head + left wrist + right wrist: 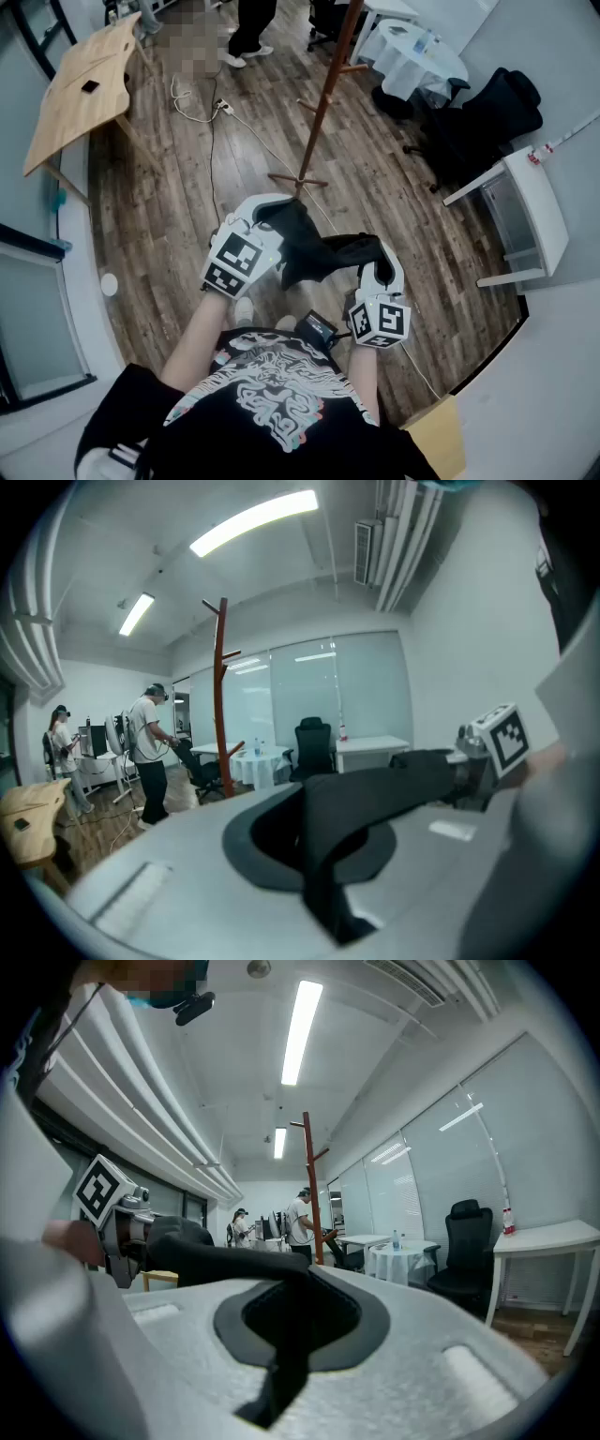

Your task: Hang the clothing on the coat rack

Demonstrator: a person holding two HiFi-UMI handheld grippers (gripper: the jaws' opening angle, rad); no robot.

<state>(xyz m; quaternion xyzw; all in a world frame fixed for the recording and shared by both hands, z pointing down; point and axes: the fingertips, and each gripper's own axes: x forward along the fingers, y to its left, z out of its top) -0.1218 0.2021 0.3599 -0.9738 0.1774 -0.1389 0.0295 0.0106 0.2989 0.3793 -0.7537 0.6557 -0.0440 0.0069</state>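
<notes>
I hold a garment [314, 247] between the left gripper [270, 214] and the right gripper [379, 266], near me. The rack [323, 105] stands farther off.

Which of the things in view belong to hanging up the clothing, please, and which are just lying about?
Job in hand:
clothing, gripped by the left gripper and the right gripper
coat rack

Lying about:
wooden table
round table
black chair
white desk
cable
</notes>
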